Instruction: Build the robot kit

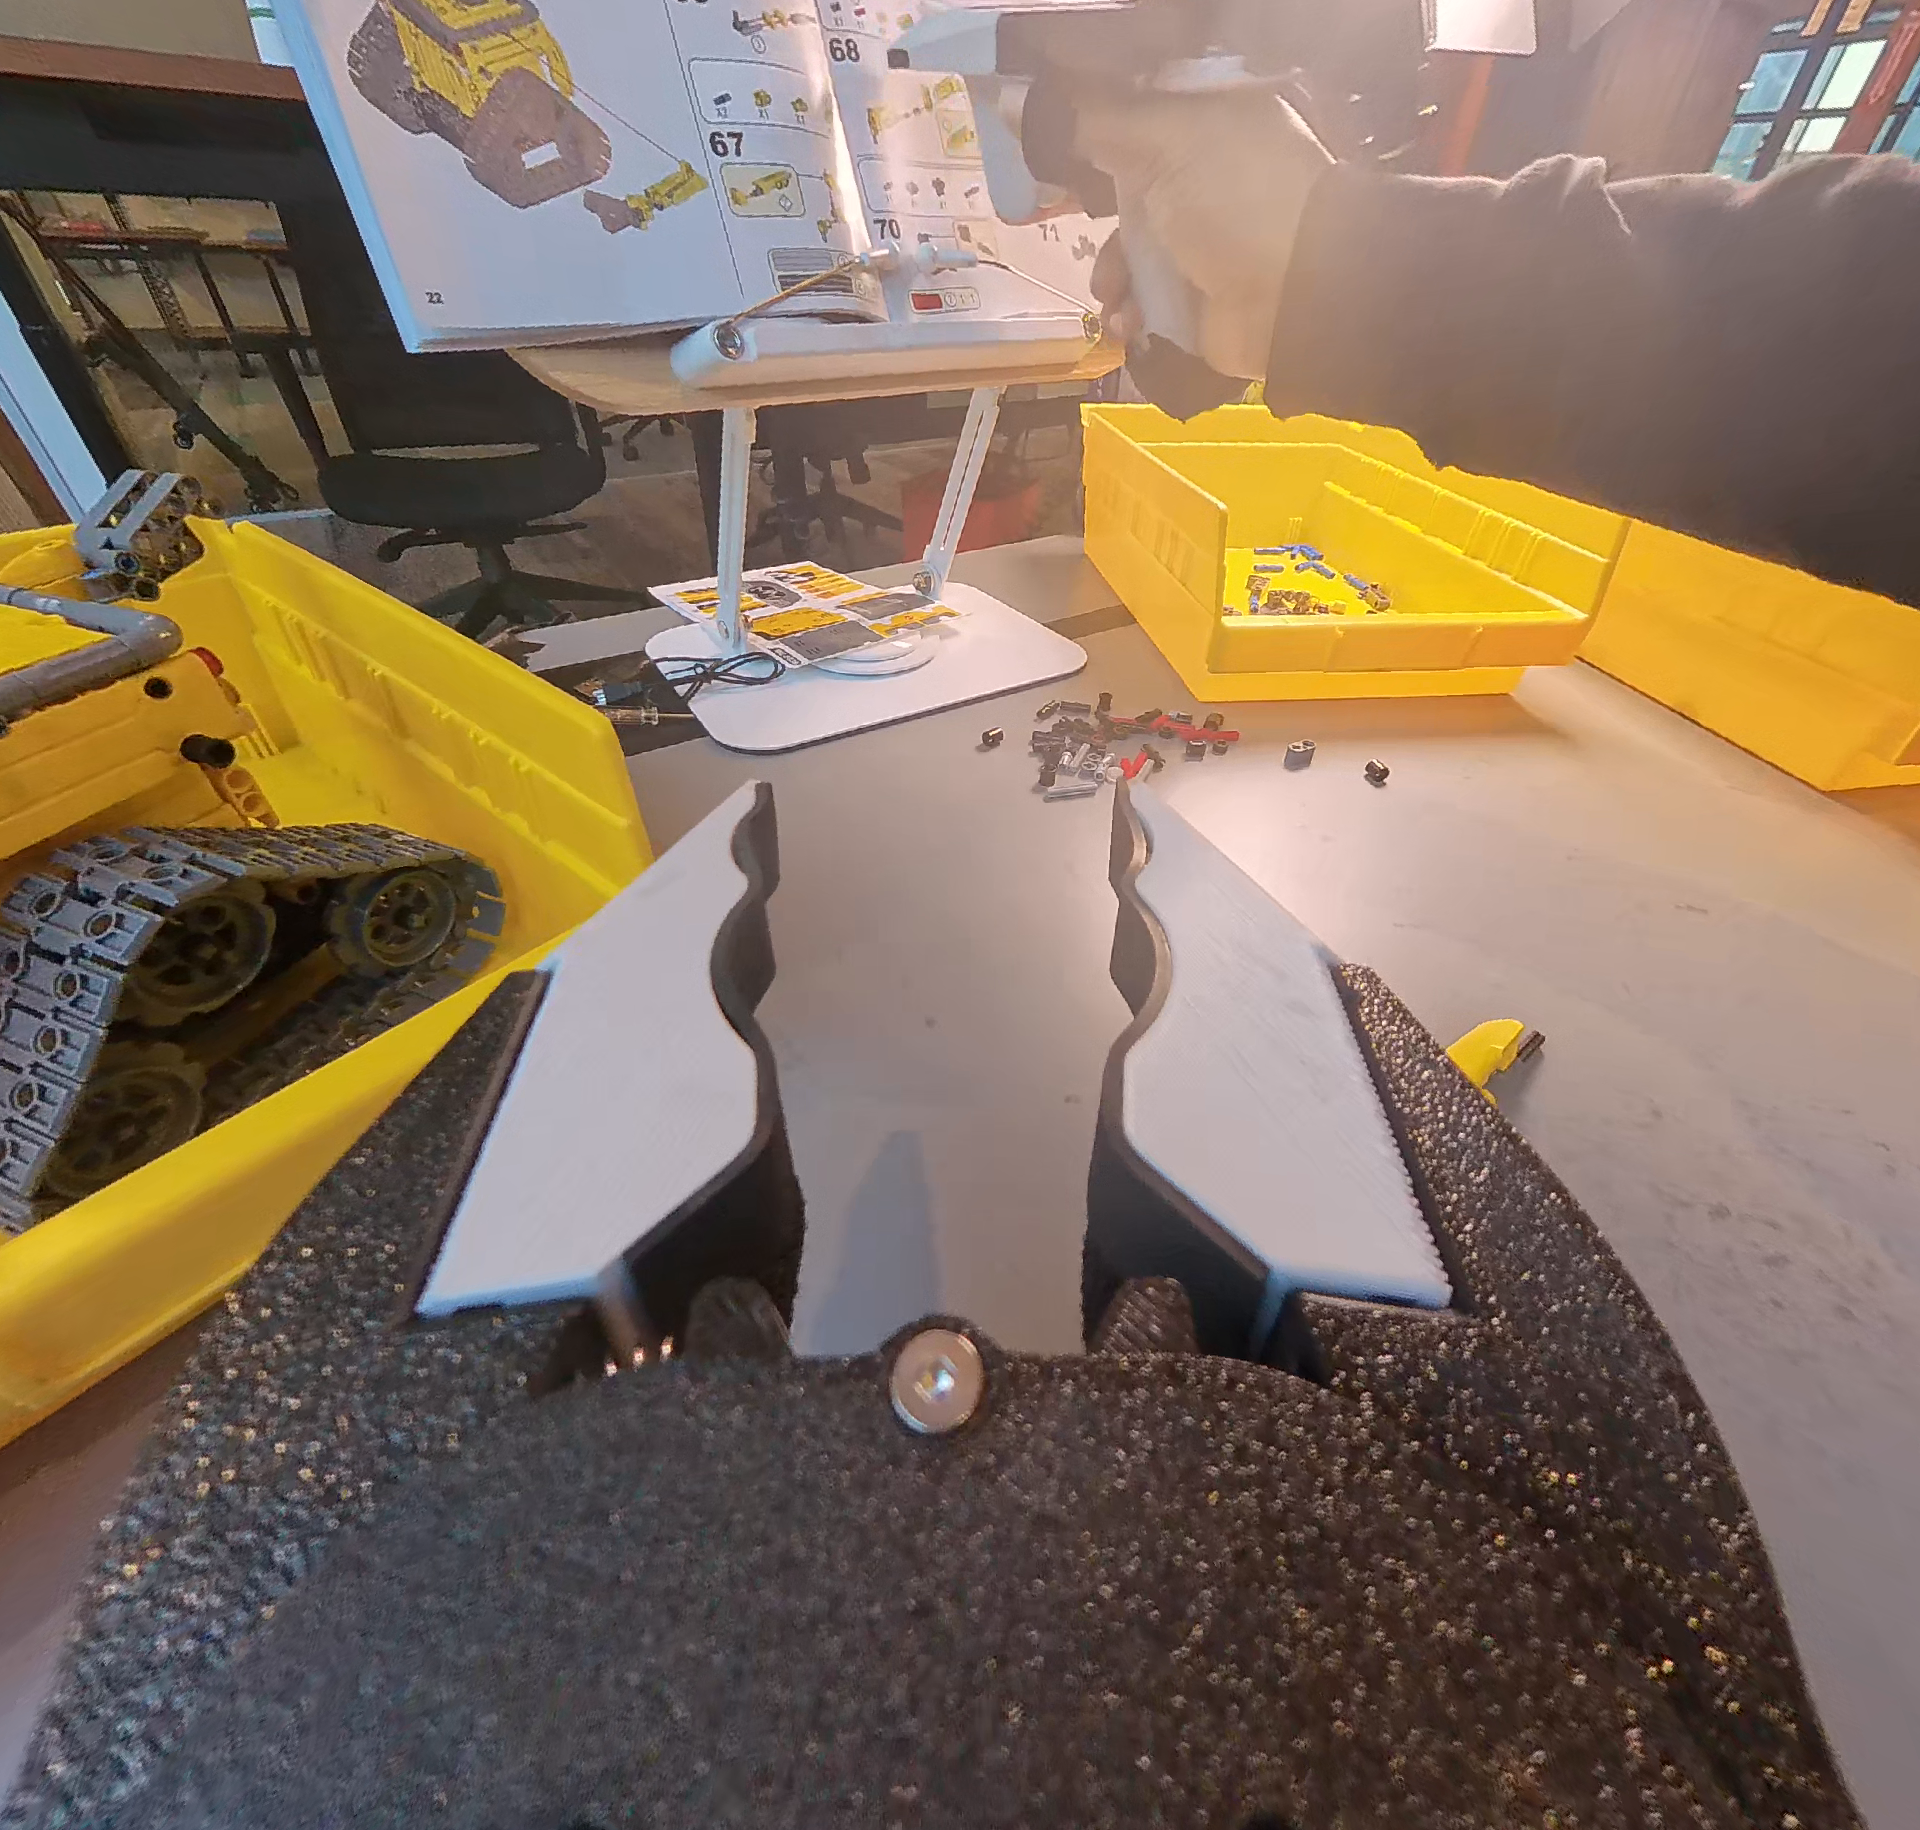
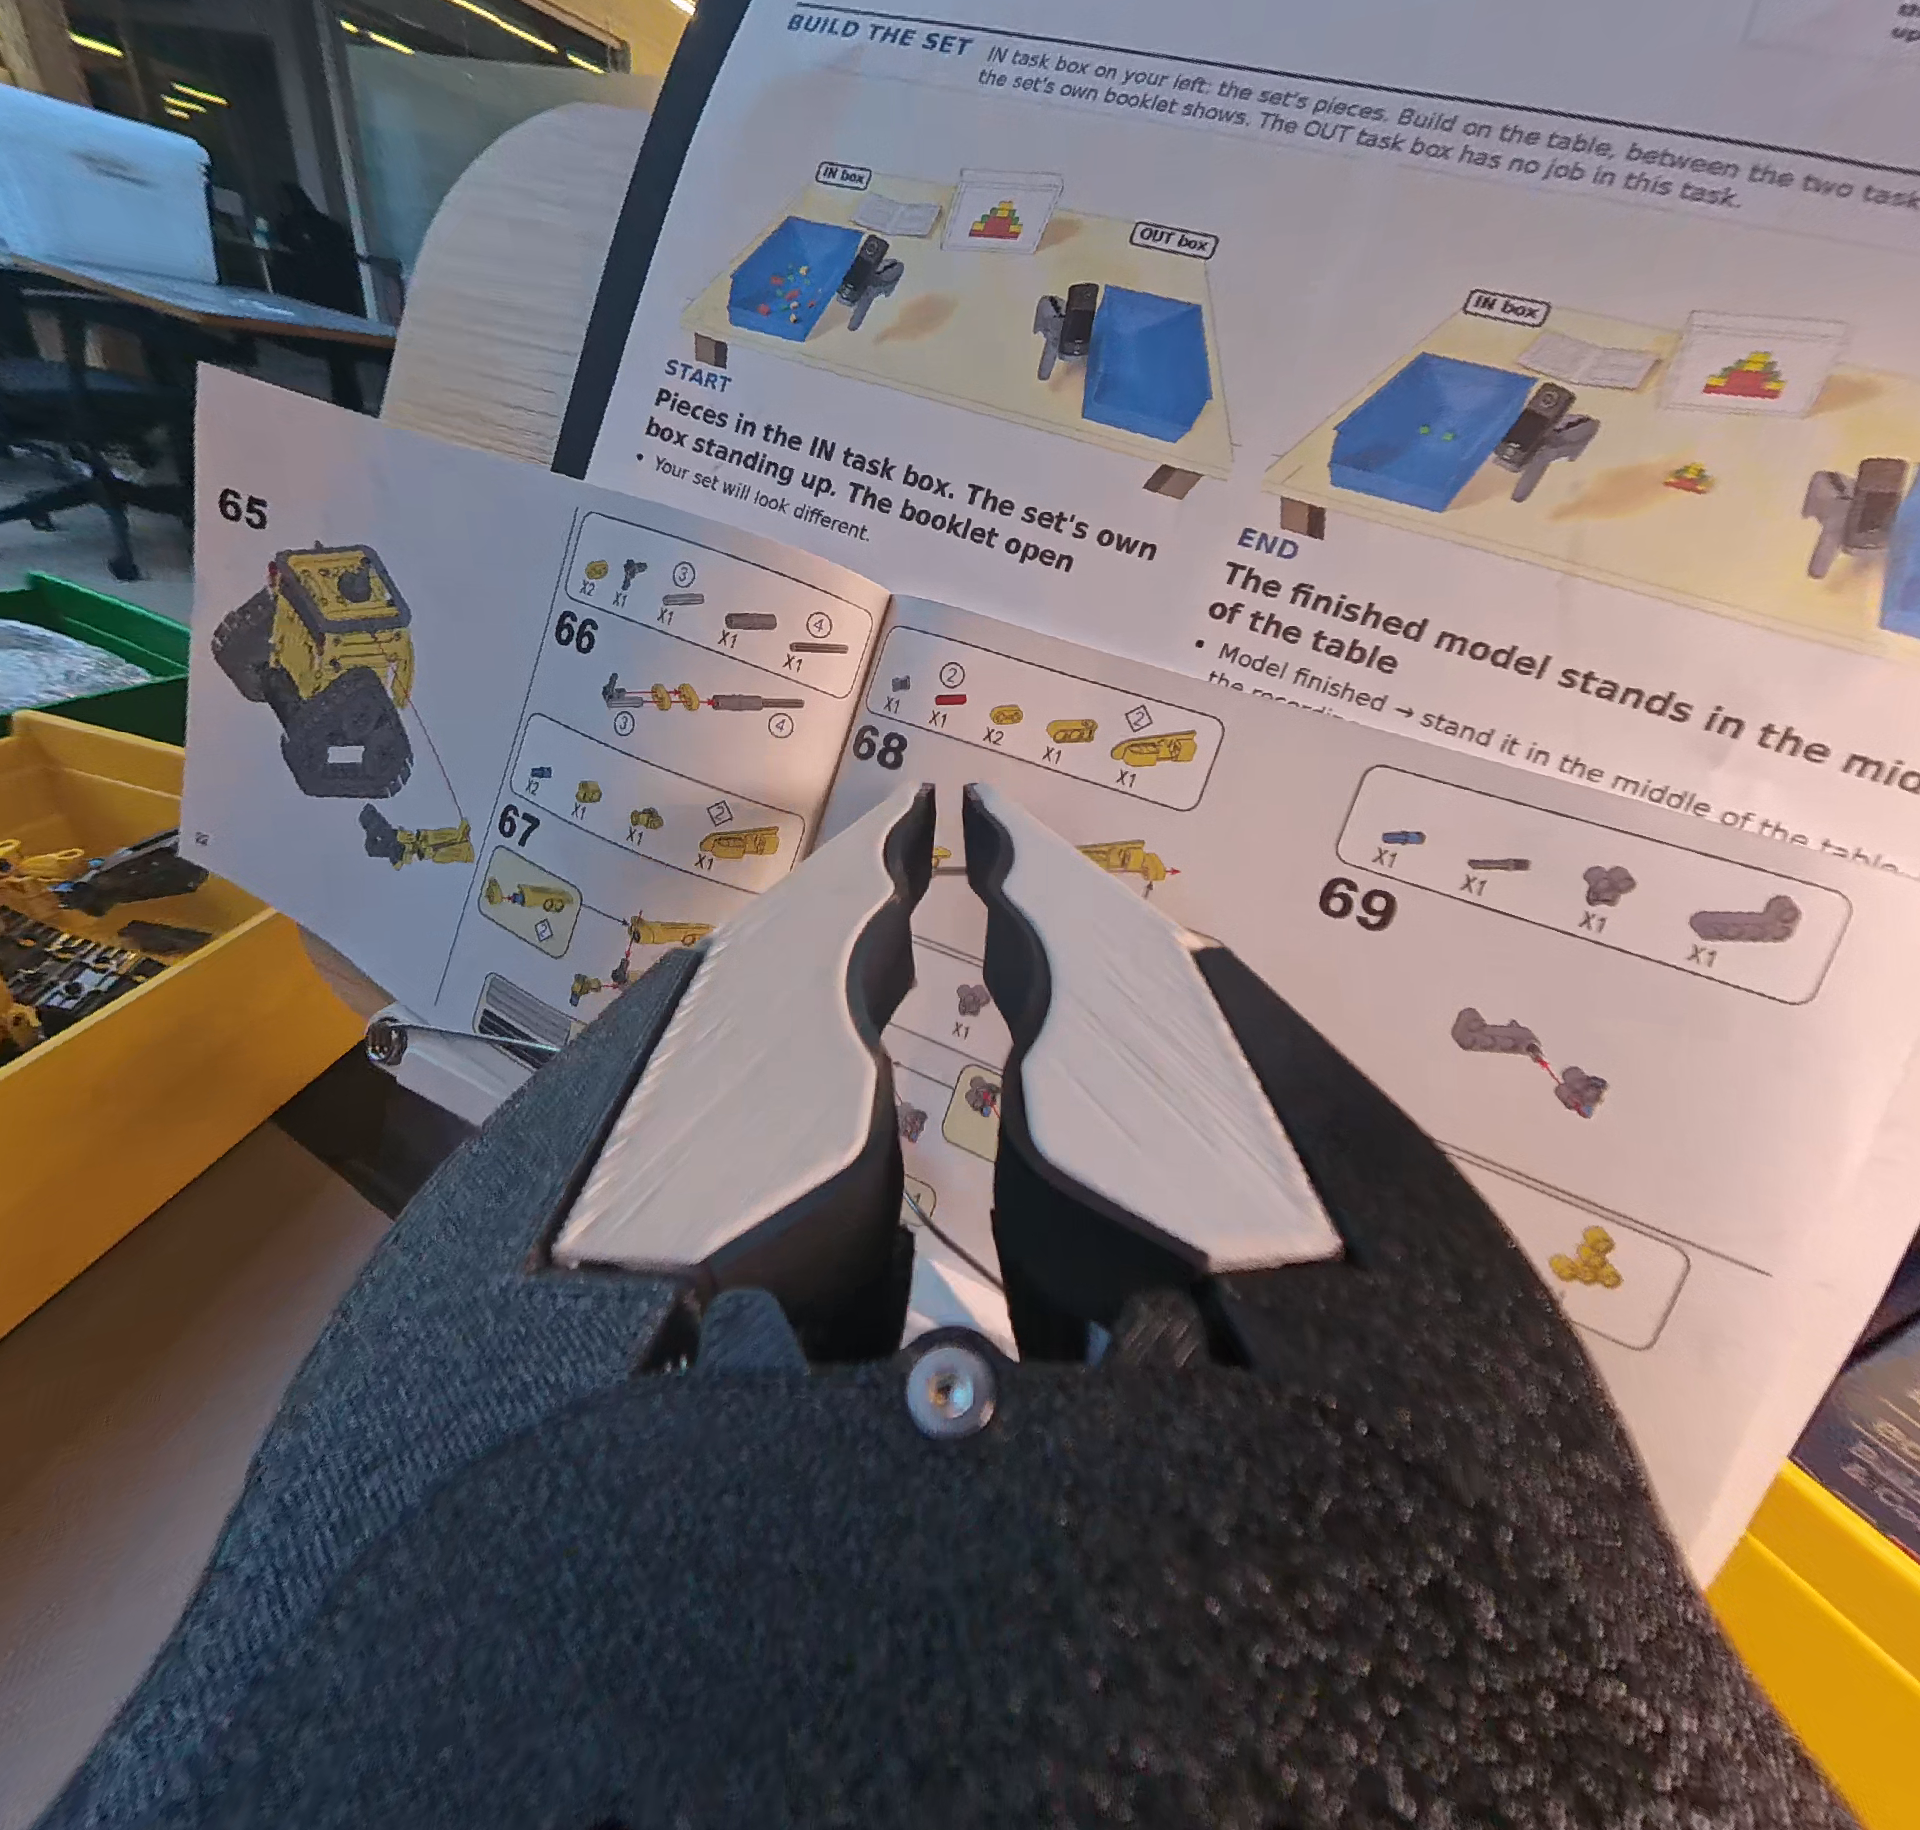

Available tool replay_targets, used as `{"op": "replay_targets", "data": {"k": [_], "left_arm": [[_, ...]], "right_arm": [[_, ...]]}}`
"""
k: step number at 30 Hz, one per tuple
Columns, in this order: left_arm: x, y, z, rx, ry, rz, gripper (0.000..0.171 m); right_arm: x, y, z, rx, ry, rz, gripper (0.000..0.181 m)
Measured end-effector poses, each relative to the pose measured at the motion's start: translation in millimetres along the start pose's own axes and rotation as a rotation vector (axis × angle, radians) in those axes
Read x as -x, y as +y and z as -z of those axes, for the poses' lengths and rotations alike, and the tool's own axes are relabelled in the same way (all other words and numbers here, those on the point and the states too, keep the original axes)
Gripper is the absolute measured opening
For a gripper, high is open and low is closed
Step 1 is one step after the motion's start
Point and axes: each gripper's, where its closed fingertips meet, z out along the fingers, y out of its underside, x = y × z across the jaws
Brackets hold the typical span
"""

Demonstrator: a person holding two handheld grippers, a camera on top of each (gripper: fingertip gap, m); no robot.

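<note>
My left gripper (image 1: 943,804) is open and empty, low over the grey table (image 1: 1455,949). Just beyond its tips lies a pile of small black, grey and red parts (image 1: 1122,736). To its left a yellow and grey tracked model (image 1: 208,928) lies in a yellow bin (image 1: 436,700). My right gripper (image 2: 948,793) has its jaws almost together with nothing between them. It is raised close to the open building booklet (image 2: 665,700), its tips over the centre fold. In the left wrist view it shows in a gloved hand (image 1: 1174,222) by the booklet's (image 1: 582,118) right page.
The booklet rests on a white stand (image 1: 883,352) with a flat base (image 1: 935,684) and a sticker sheet (image 1: 810,606). A printed sheet (image 2: 1299,409) stands behind it. A yellow bin (image 1: 1351,627) with small parts is at the right. A loose yellow piece (image 1: 1491,1048) lies on the table. The gap from one gripper's tips to the other's is roughly 35 centimetres.
</note>
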Motion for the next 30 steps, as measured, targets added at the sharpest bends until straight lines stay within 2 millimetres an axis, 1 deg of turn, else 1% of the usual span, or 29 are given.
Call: {"op": "replay_targets", "data": {"k": [4, 6, 9, 14, 30], "left_arm": [[-1.3, -1.8, 0.4, -0.007, 0.001, -0.004, 0.064], [-2.1, 0.5, -0.8, -0.001, 0.003, -0.005, 0.064], [-3.4, 6.2, -3.2, 0.018, 0.008, -0.002, 0.064], [-2.5, 7.7, -3.7, 0.023, 0.001, -0.011, 0.064], [-2.6, 10.3, -4.3, 0.03, 0.003, -0.006, 0.064]], "right_arm": [[1.3, 4.3, 7.9, 0.003, -0.002, -0.003, 0.006], [0.4, 6.5, 10.5, 0.003, -0.002, -0.007, 0.006], [-3.6, 10.4, 12.1, 0.012, 0.004, -0.01, 0.007], [-7.3, 12.3, 13.5, 0.013, 0.005, -0.016, 0.008], [-12.1, 4.0, 16.6, 0.0, 0.005, -0.016, 0.01]]}}
